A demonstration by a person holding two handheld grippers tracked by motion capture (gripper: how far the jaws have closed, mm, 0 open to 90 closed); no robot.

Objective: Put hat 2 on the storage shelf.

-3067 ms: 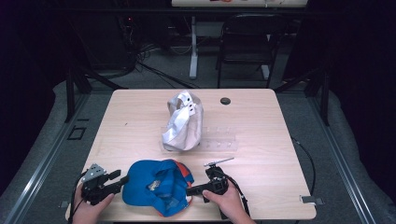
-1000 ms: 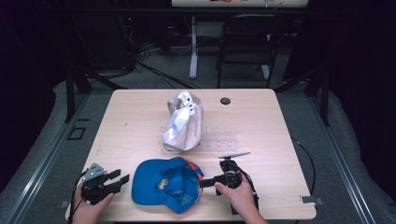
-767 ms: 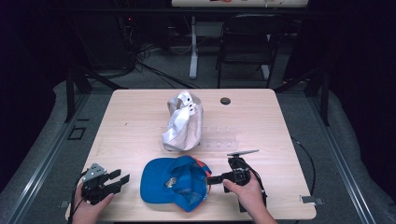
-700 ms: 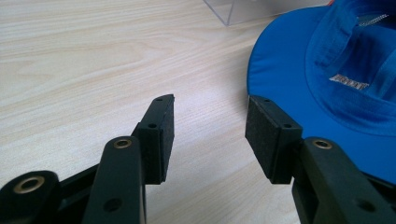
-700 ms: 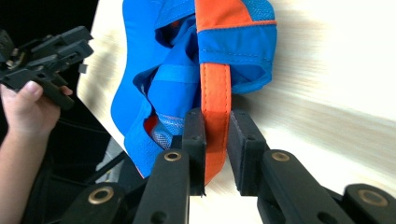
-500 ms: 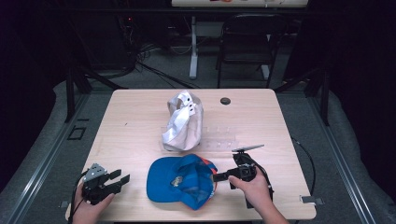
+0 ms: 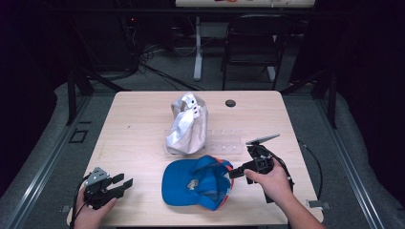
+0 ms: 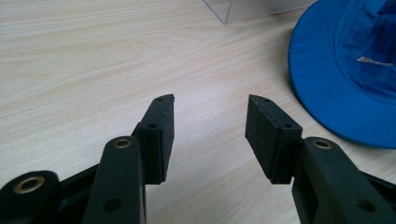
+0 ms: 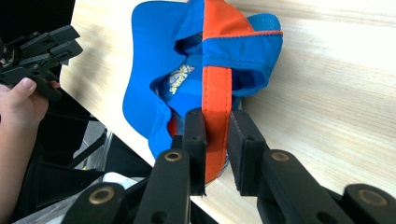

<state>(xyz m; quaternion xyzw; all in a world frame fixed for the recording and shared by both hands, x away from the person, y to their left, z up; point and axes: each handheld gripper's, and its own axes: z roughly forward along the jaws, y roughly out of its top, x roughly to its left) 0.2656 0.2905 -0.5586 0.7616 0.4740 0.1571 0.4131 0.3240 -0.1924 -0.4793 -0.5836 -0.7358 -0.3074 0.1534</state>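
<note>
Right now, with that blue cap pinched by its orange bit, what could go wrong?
1. The right gripper grips the blue cap only by a thin orange strip; it might slip free.
2. The cap lies close to the silver cap and clear box, so dragging could bump them.

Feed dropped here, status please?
Right gripper shut on cap, at its orange strap. Left gripper open, empty. Silver bag and clear tray just beyond cap.

I can read no text anywhere: the blue fabric cap with orange trim point(image 9: 205, 70) carries a small yellowish printed mark inside its crown and a pale embroidered mark on its outside point(image 8: 373, 63), but both are too small and blurred to make out.
</note>
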